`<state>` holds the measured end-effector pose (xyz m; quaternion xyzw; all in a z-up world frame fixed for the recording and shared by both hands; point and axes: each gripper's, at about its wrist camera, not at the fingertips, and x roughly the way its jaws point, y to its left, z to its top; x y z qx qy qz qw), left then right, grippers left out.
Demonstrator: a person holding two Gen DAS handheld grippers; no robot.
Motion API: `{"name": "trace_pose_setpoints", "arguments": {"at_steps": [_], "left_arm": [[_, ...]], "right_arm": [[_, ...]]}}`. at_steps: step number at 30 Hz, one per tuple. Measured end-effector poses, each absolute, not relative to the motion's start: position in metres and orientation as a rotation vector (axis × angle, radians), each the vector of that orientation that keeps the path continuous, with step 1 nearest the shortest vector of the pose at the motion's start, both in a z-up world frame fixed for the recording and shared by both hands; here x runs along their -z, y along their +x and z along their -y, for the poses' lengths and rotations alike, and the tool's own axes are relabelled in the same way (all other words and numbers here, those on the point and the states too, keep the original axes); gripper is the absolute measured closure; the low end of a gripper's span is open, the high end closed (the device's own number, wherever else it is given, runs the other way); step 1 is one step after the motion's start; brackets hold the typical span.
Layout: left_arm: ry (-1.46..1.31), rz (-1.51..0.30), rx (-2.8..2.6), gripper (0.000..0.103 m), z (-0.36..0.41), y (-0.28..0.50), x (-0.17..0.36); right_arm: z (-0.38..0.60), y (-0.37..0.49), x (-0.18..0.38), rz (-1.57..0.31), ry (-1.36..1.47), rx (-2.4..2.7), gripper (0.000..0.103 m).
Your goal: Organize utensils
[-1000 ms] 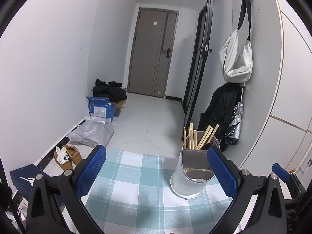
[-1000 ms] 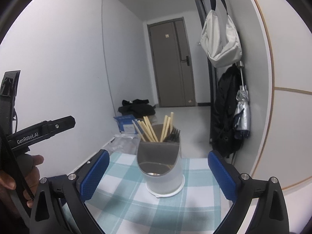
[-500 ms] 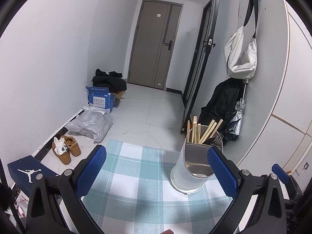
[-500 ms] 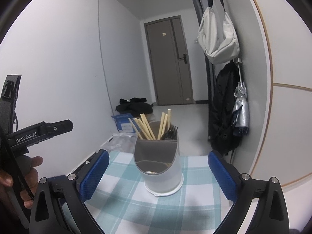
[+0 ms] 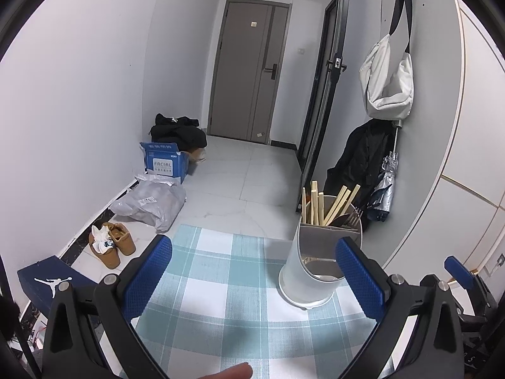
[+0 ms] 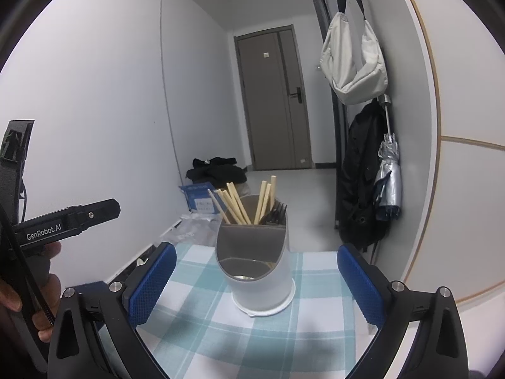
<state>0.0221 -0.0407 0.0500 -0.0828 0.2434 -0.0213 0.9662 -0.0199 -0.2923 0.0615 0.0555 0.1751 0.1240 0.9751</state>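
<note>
A white utensil holder (image 5: pixel 311 271) (image 6: pixel 258 265) stands upright on the teal-and-white checked tablecloth (image 5: pixel 227 287) (image 6: pixel 195 287). Its back compartments hold several wooden chopsticks (image 5: pixel 318 205) (image 6: pixel 240 205) and dark forks (image 5: pixel 352 216) (image 6: pixel 276 211). The low front compartment looks dim and I cannot tell what lies in it. My left gripper (image 5: pixel 254 279) is open above the cloth, with the holder just inside its right finger. My right gripper (image 6: pixel 255 287) is open too, the holder standing centred between its blue pads. Neither gripper holds anything.
A white wall (image 6: pixel 457 189) runs close along the table's right side, hung with a pale bag (image 5: pixel 388 85) and a black coat (image 6: pixel 359 189). Beyond the table's far edge the floor holds shoes (image 5: pixel 110 246), a plastic bag (image 5: pixel 151 202) and a blue box (image 5: pixel 165 161). A fingertip (image 5: pixel 233 372) shows at the bottom.
Both cameras have tilted or drawn back slightly, so the holder sits a little lower in each view. Both grippers stay open. A fingertip has come into the left view's bottom edge.
</note>
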Motion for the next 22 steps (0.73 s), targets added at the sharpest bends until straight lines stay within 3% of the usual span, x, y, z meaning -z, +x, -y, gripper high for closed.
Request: {"name": "trace_pose_setpoints", "arguments": {"at_steps": [22], "left_arm": [[-0.201, -0.509, 0.054, 0.001, 0.0382, 0.0251, -0.0467]], "right_arm": [[0.2916, -0.0158, -0.0556, -0.382, 0.100, -0.248, 0.000]]}}
